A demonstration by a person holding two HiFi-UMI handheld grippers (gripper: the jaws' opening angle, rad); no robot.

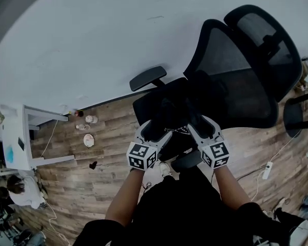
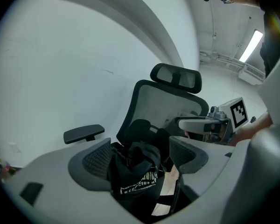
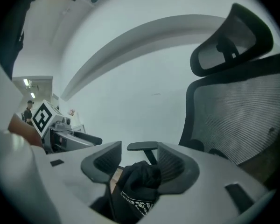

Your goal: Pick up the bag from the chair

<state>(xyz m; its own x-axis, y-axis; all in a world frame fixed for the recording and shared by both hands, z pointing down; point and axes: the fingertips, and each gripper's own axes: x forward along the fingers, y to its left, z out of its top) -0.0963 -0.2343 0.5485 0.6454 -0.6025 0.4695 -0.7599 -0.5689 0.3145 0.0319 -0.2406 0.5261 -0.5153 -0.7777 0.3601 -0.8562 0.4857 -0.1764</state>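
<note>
L forearm (image 1: pixel 124 199) and R forearm (image 1: pixel 235 188) are held fwd, bare and nearly parallel. L gripper (image 1: pixel 154 128) and R gripper (image 1: pixel 199 125) are set side by side (cubes nearest the body), each w/ jaws clamped on bunched bag (image 2: pixel 135 169) fabric.

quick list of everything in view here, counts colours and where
chair: one, black, mesh back and headrest, against the wall
bag: one, black with white print, at the chair seat, between both grippers
wall: white, behind the chair
floor: brown wood planks
table: one, white, far left
small floor items: about four, white and dark, near the table; too small to identify
power strip: one, white, on the floor at right
left gripper: grey, fingers closed on bag fabric
right gripper: grey, fingers closed on bag fabric
arms: two, bare, bottom of head view
</note>
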